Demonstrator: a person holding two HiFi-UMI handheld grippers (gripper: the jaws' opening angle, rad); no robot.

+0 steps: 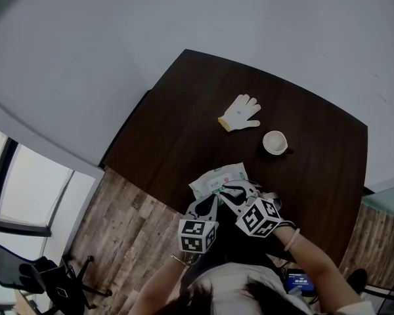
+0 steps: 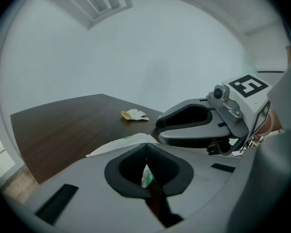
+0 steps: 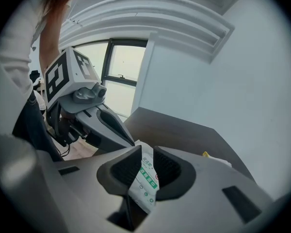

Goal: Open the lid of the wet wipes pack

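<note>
The white-and-green soft plastic wet wipes pack [image 1: 217, 178] lies on the dark brown wooden table [image 1: 184, 110], directly at the tips of both tongs, which meet over its near end. The left tongs [image 2: 146, 152] are closed tip to tip, with a sliver of the pack's film caught between the pads. That reads as an anchoring pinch, so the pack will not slide or lift when the lid is pulled. The right tongs [image 3: 146, 161] stand part-way apart with the printed edge of the pack upright between the jaws, loosely by the look of it, a fit rather than a squeeze. The lid itself cannot be made out, so it is probably not yet raised. The pack sits close to the table's near edge, which runs under the bodies of both tongs, so there is little room to draw it back. Beyond the tips the tabletop is open. A white knitted glove with a yellow cuff [image 1: 240, 113] and a small round white cup [image 1: 274, 142] lie well ahead, apart from the pack.
</note>
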